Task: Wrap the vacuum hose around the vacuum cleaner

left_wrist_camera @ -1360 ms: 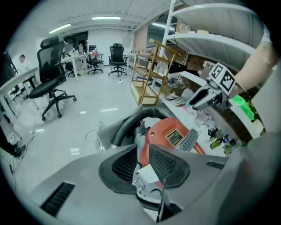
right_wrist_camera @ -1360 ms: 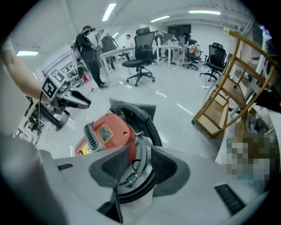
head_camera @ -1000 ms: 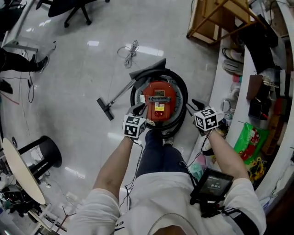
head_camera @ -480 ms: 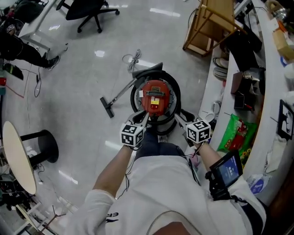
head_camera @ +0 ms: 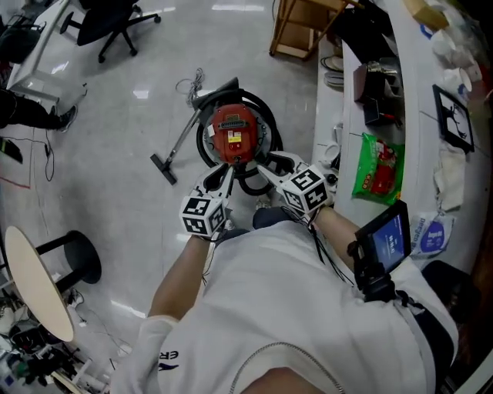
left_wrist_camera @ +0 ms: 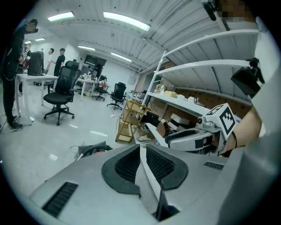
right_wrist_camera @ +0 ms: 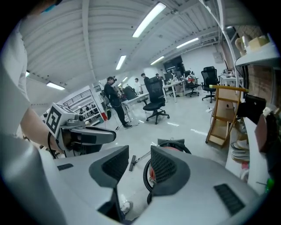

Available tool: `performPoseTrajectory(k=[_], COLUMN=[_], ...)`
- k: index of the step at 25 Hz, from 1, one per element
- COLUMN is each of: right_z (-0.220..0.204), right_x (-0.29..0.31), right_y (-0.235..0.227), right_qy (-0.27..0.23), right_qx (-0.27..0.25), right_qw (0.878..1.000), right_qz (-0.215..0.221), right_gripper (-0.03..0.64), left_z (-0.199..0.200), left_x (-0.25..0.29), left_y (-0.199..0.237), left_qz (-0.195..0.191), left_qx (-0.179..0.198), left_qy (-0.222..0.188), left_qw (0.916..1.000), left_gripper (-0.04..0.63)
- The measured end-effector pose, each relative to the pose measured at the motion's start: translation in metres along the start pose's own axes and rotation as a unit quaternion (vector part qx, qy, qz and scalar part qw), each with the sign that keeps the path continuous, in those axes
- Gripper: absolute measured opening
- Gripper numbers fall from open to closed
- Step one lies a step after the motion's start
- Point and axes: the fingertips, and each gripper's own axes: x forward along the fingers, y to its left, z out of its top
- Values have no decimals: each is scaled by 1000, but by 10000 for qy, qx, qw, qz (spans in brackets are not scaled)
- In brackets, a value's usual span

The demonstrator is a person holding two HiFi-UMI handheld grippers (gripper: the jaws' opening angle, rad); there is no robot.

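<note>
Head view: the hose [head_camera: 275, 132] rings the vacuum cleaner [head_camera: 233, 132], likely springy and light, best gripped mid-loop; left gripper [head_camera: 225, 177] clenched empty, right gripper [head_camera: 266, 166] released, empty

**Workshop clutter around an open floor**

A glossy grey floor [head_camera: 115, 146] fills the middle of the head view. At far left a black office chair [head_camera: 108, 19] stands by a white desk [head_camera: 35, 54]. A person's dark leg and shoe [head_camera: 38, 115] show just nearer than the desk. A coiled white cable [head_camera: 190, 81] lies on the floor. At near left a round pale table [head_camera: 31, 285] stands beside a black stool [head_camera: 73, 258]. A wooden rack [head_camera: 296, 27] stands at far right, next to a long white counter [head_camera: 416, 131] that carries a green packet [head_camera: 377, 165] and a black frame [head_camera: 452, 115]. In the right gripper view, several people [right_wrist_camera: 115, 103] stand by desks far off.
</note>
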Motion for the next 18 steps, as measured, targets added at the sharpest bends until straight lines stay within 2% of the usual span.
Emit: performPoseTrajectory(k=[5,10,18], right_z=[-4,-11,-20], right_x=[-17,-31,-39], right_y=[35,91,179], right_qy=[-108,-335,-608], right_qx=[-172,-47,75], right_qw=[9996,9980,9945], right_qz=[-177,-528,-853], right_gripper=[126,11,3], left_z=[-5,-9,-14], left_x=[-25,-77,-157], left_y=[-21,-24,-14], left_qz=[-282,-443,-588], left_qx=[182,204,353], left_qy=[-109,-303,-472], left_qw=[9994,9983,9965], left_gripper=[46,46,46])
